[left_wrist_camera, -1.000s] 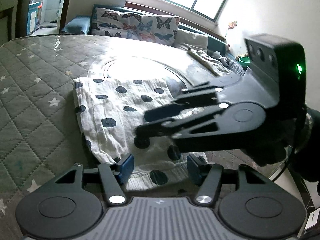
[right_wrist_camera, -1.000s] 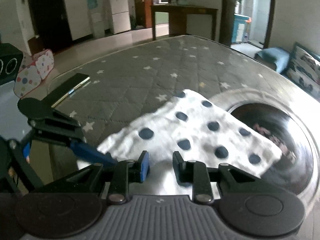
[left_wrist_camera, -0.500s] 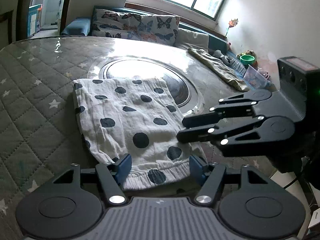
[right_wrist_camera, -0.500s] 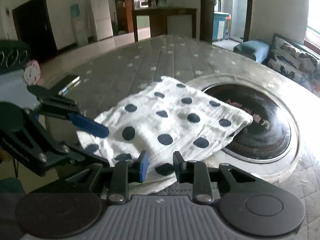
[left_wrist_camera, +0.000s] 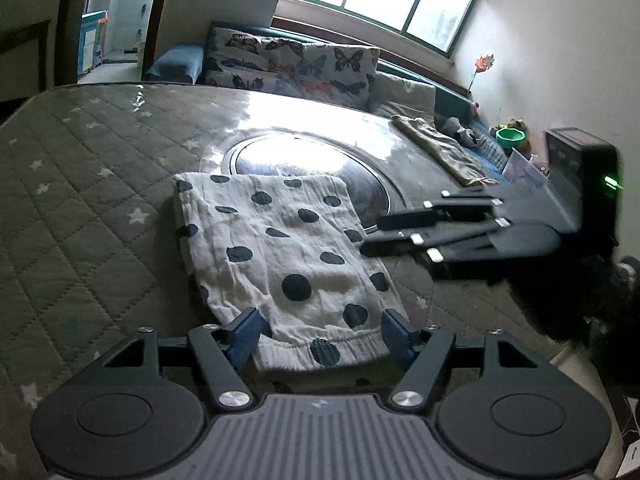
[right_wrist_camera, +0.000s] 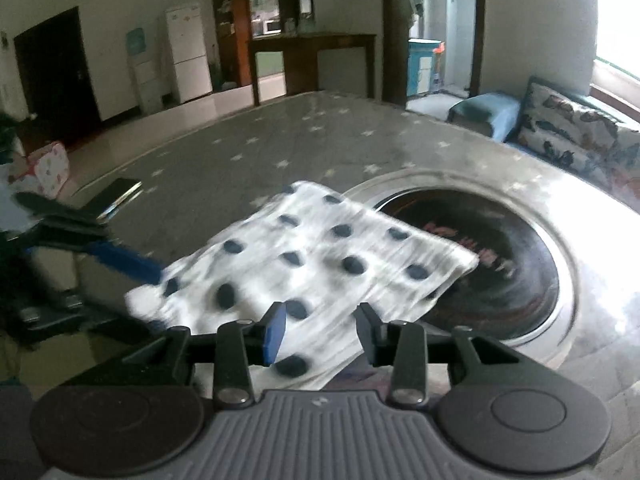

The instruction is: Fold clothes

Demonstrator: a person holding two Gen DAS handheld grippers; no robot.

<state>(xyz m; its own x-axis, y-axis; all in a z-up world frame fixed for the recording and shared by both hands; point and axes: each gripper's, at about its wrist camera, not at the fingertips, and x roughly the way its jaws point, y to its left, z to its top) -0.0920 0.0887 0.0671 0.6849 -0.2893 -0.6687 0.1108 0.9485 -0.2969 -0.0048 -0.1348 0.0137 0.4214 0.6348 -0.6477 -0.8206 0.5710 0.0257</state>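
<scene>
A white garment with dark polka dots (left_wrist_camera: 280, 248) lies folded flat on the quilted grey table cover (left_wrist_camera: 80, 216), its elastic hem nearest me. My left gripper (left_wrist_camera: 320, 336) hovers over that hem, jaws opening, the hem between the blue pads but not pinched. In the left wrist view my right gripper (left_wrist_camera: 370, 236) points in from the right, level with the garment's right edge. From the right wrist, the garment (right_wrist_camera: 320, 256) looks blurred; my right gripper (right_wrist_camera: 320, 330) is above its near edge, jaws opening, gripping nothing. The left gripper's blue fingers (right_wrist_camera: 124, 260) reach in from the left.
A round glass turntable (left_wrist_camera: 372, 184) sits in the table's middle, partly under the garment. A beige cloth (left_wrist_camera: 440, 148) lies at the far right edge. A butterfly-print sofa (left_wrist_camera: 300, 64) stands behind. A flat dark slab (right_wrist_camera: 116, 194) rests on the cover's left side.
My right gripper has pulled back to the right, off the garment, and its jaws have widened. The left jaws have spread a little. The garment stays folded in place.
</scene>
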